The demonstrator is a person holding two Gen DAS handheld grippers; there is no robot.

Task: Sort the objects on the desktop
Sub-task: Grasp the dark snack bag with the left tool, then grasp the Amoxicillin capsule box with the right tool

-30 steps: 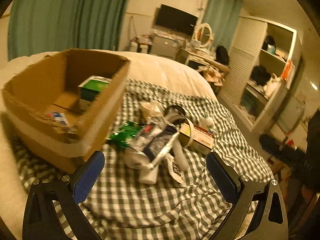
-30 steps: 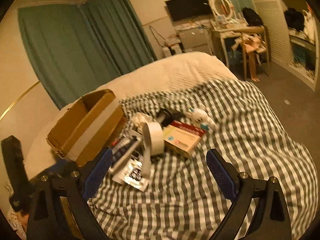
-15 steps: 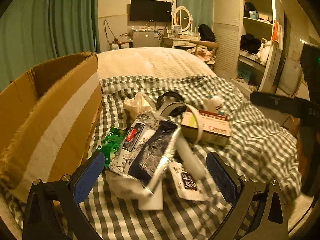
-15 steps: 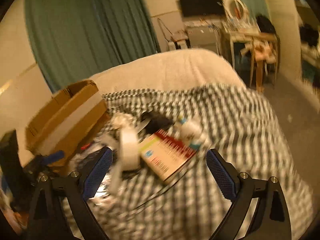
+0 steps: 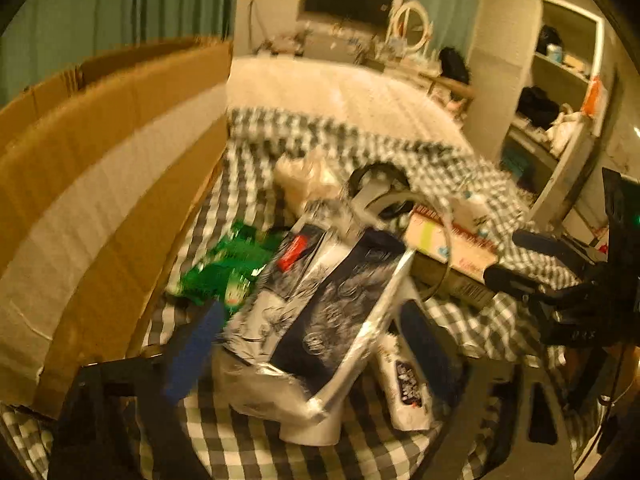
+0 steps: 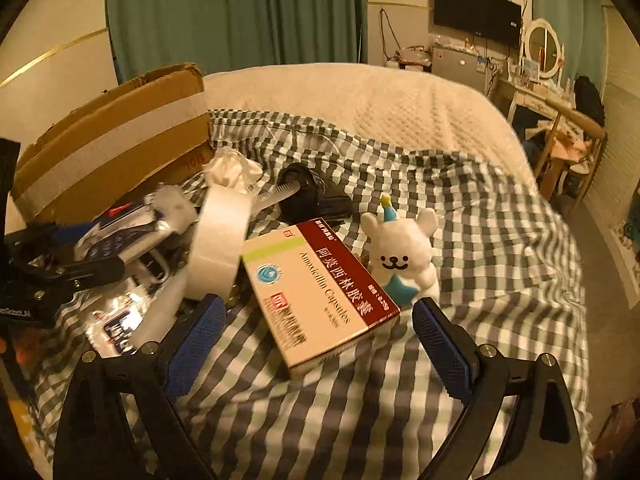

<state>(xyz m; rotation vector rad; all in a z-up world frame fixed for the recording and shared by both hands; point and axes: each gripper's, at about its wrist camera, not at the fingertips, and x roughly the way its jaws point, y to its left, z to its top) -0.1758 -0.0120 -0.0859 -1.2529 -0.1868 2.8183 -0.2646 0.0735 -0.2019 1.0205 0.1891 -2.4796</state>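
The right gripper (image 6: 316,336), jaws spread, straddles the flat cardboard medicine box (image 6: 316,296), long axis running far-left to near-right on checked cloth (image 6: 500,280).

Two hand-held tools, each a black frame of triangular cut-outs. The right tool (image 6: 316,328), along the bottom of the right wrist view, carries two fingers (image 6: 196,338) faced with textured blue pads and fixed by round silver screws. The left tool (image 5: 308,344), blurred at the bottom of its own view, shows the same blue pads; at the left edge of the right wrist view its black body bears white lettering.
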